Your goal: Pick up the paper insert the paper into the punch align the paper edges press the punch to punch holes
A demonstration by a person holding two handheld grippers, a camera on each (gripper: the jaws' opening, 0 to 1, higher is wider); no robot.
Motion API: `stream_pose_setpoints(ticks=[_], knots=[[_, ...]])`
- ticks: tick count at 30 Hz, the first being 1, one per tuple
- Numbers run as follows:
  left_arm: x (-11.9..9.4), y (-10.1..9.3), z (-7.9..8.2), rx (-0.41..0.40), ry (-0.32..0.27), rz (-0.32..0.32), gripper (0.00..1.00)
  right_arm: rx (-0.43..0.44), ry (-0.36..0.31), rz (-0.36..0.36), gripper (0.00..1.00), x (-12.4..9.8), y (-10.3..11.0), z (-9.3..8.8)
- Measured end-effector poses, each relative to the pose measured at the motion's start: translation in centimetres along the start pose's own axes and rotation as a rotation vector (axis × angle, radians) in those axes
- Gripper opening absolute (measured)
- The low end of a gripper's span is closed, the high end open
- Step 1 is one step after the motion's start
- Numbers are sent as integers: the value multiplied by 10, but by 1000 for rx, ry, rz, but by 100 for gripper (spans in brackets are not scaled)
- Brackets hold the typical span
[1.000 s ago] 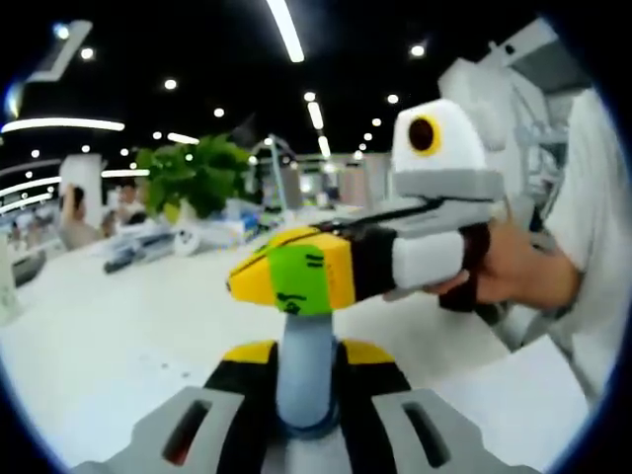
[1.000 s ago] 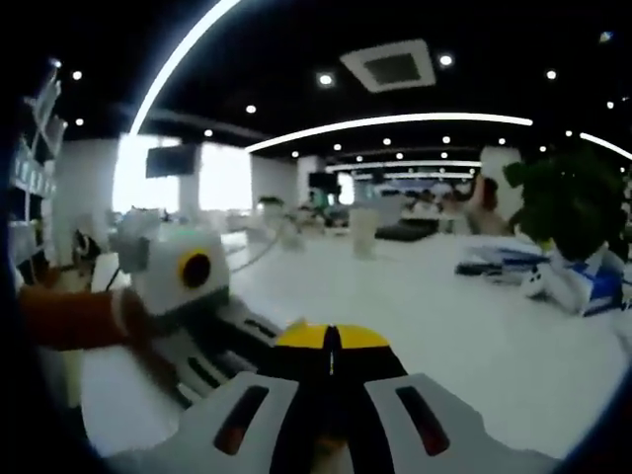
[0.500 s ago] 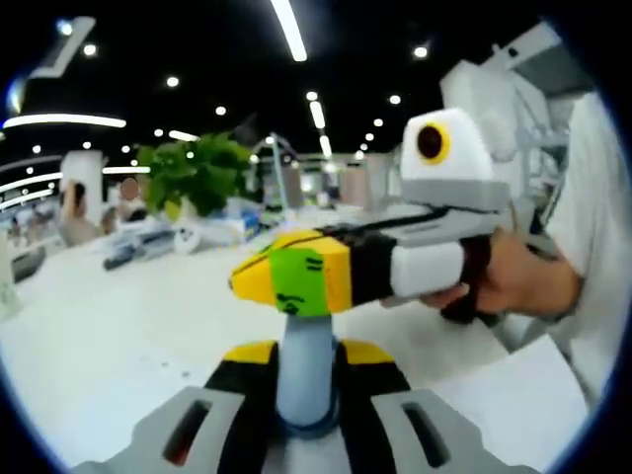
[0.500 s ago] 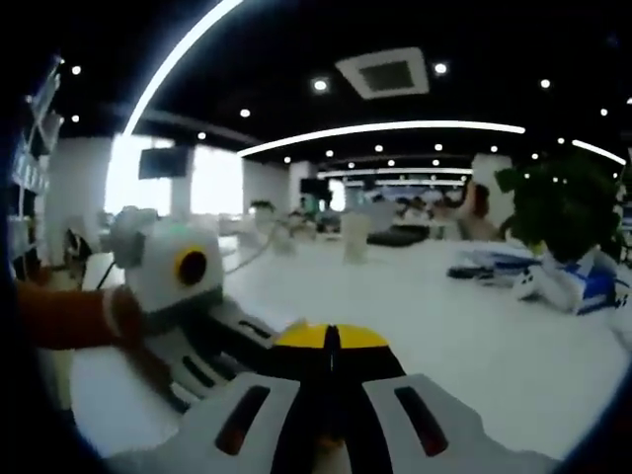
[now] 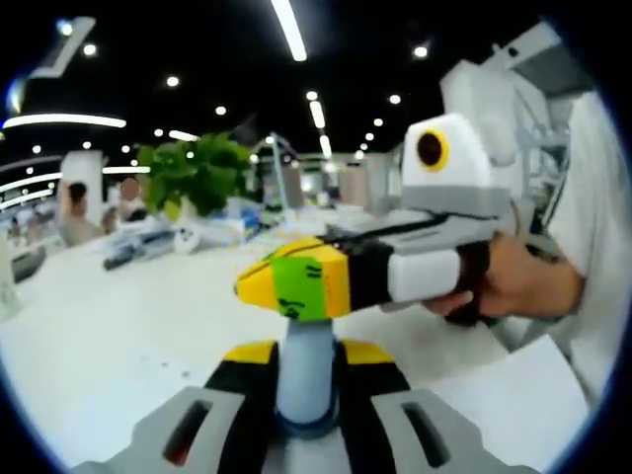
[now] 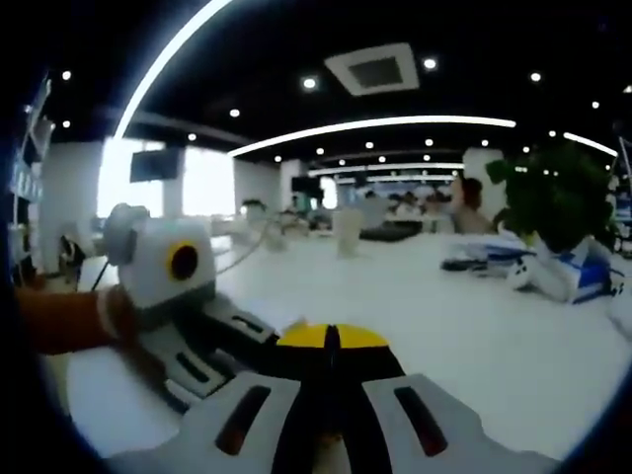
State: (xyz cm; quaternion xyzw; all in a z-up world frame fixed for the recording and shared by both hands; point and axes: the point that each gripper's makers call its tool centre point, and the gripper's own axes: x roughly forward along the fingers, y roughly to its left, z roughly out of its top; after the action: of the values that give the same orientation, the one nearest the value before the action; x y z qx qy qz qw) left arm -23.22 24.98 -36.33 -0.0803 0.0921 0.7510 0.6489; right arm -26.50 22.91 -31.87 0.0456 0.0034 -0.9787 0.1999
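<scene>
Two grippers above the white table [image 6: 474, 326]: left gripper [image 5: 306, 348] clamping a pale cylinder [image 5: 305, 367], right gripper [image 6: 331, 341] pressed together.

A white table [image 5: 109, 326] carries a sheet of paper [image 5: 513, 405] at its near edge and a distant potted plant [image 5: 193, 178]

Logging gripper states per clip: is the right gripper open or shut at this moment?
Shut. In the right gripper view the right gripper's yellow-tipped jaws meet with just a thin dark seam between them, nothing held.
</scene>
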Motion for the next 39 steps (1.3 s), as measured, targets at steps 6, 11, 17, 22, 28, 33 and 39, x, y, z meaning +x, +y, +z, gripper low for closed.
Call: stream_pose_setpoints(ticks=[6,11,17,22,28,33,39], knots=[[0,0,0,1,0,1,25,16,7,-2,2,0,-2,-3],[0,0,0,1,1,0,25,19,7,-7,2,-1,-2,-4],[0,0,0,0,1,0,25,45,18,-14,2,-1,-6,-10],[1,0,0,0,1,0,25,58,30,-14,2,-1,-7,-11],[1,0,0,-1,1,0,25,69,42,-15,2,-1,-8,-14],[1,0,0,-1,2,0,25,84,80,-23,2,0,-11,-23],[1,0,0,-2,2,0,25,89,85,-25,2,-1,-11,-24]])
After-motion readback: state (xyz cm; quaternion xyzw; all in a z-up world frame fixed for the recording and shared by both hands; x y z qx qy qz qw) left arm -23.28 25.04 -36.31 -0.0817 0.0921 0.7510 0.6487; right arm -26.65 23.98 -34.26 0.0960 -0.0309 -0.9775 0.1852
